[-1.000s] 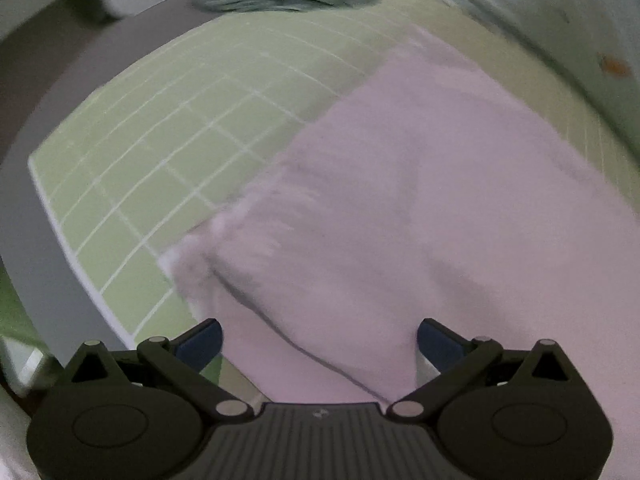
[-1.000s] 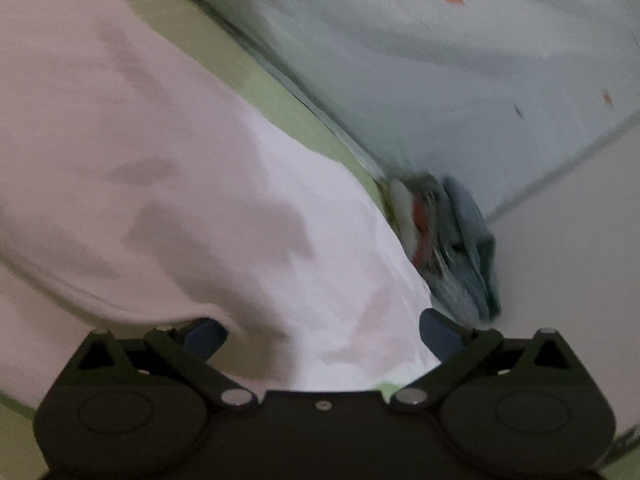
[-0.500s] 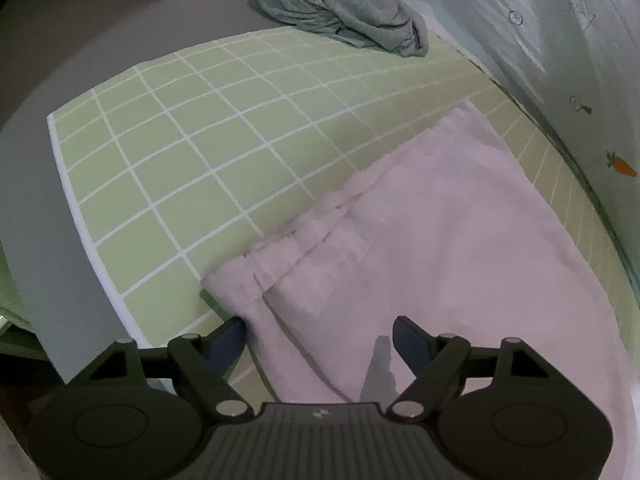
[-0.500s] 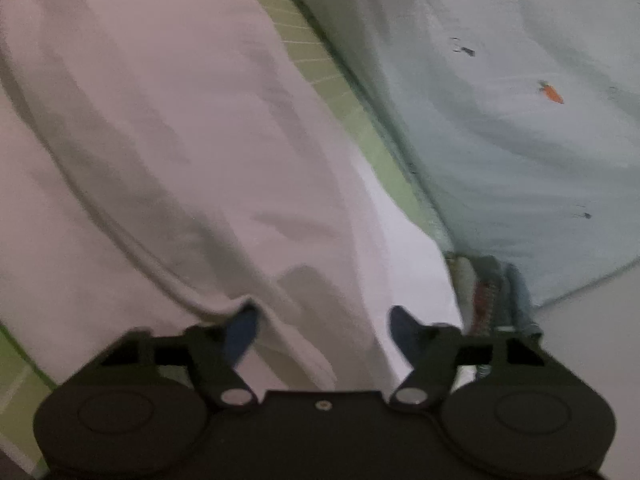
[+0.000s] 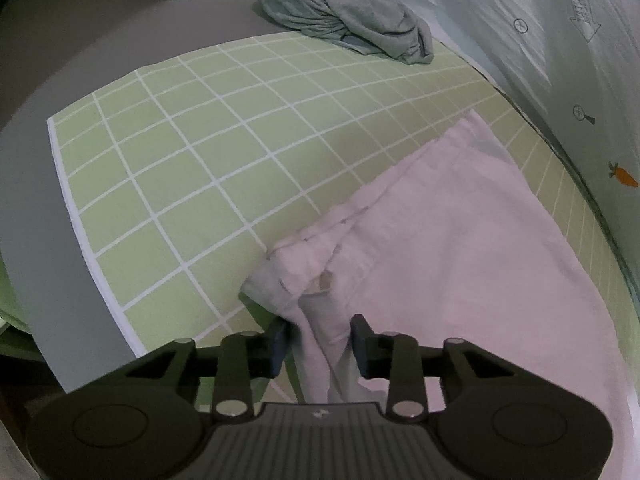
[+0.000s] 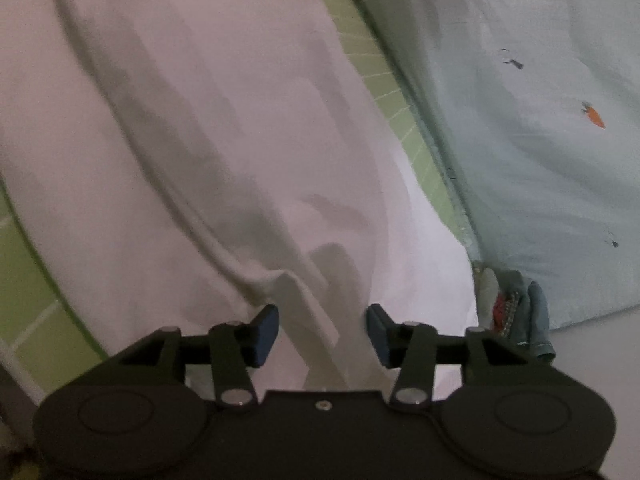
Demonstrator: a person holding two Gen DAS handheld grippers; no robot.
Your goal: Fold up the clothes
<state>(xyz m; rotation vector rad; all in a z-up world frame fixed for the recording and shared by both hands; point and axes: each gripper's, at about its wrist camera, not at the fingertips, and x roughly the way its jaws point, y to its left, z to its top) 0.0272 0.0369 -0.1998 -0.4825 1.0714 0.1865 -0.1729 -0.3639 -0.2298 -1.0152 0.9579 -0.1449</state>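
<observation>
Garment (image 5: 460, 240) edges beyond both frames

A light green mat (image 5: 192, 184) with a white grid lies flat on a grey surface (image 5: 52, 80) (whether a bed or a desk cannot be told), its white-edged near corner pointing toward the left wrist camera. On the mat lies a pale pink garment (image 5: 460, 240), spread over its right part, with a bunched waistband end nearest the mat's middle. At the mat's far edge a crumpled grey-green garment (image 5: 352, 28) sits half on the mat, half on the grey surface. Along the right side a pale blue sheet with small carrot prints (image 6: 540, 140) borders the mat, and a small heap of mixed clothes (image 6: 516, 312) lies at its foot.
</observation>
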